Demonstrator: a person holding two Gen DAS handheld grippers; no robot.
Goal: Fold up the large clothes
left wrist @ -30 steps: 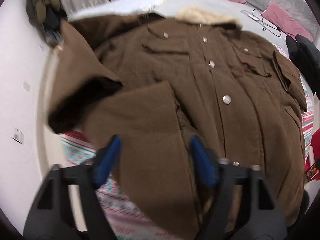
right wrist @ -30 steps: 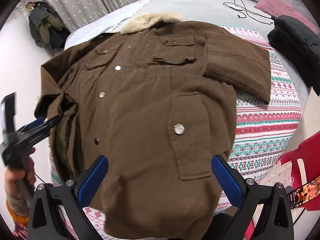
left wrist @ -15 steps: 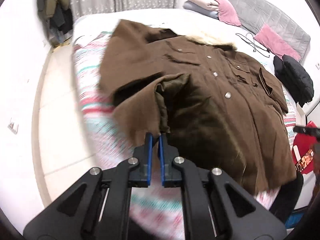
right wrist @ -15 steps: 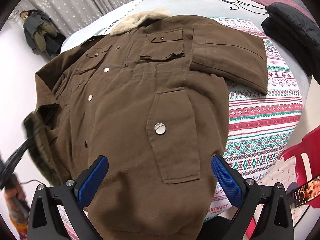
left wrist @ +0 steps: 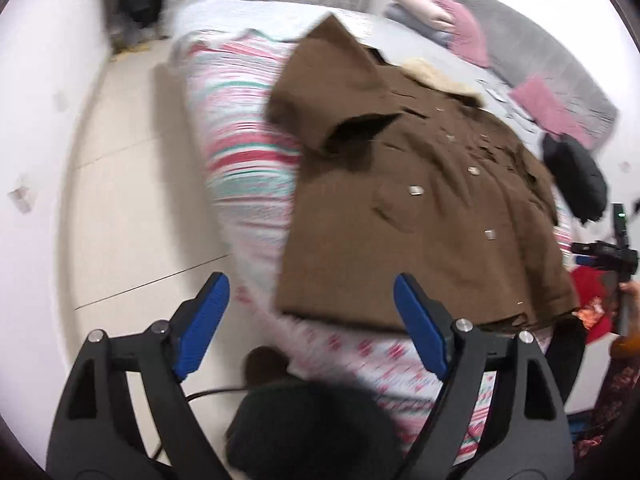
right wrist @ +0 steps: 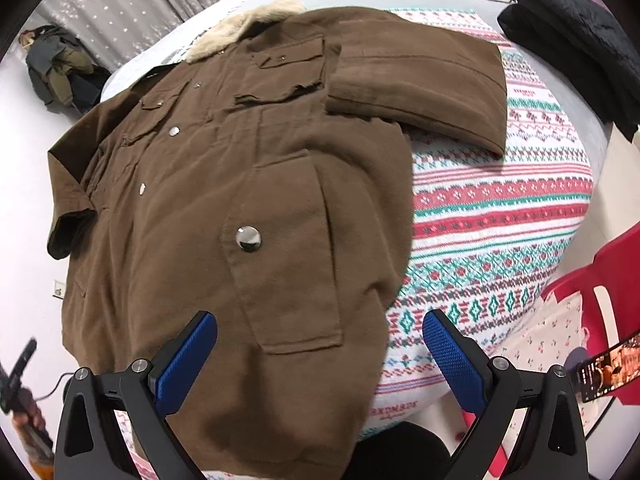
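A large brown coat [right wrist: 224,184] with a cream fur collar [right wrist: 244,26] and silver snaps lies front-up on the bed; it also shows in the left wrist view [left wrist: 416,216]. One sleeve [right wrist: 416,80] is folded across the chest. The other sleeve [left wrist: 328,92] lies bunched at the coat's far side. My left gripper [left wrist: 308,320] is open and empty, back from the coat's hem edge. My right gripper [right wrist: 320,352] is open and empty, just above the hem near a flap pocket [right wrist: 288,256].
A patterned red, green and white blanket [right wrist: 500,216] covers the bed. A black jacket [right wrist: 576,28] lies at the far right. Pink pillows [left wrist: 464,28] sit at the headboard. Tiled floor [left wrist: 132,184] runs left of the bed. A red chair [right wrist: 600,292] stands at right.
My left gripper was shut on the coat's side edge; now it is open and pulled back. The coat's side lies flat again. My right gripper moved closer to the hem.
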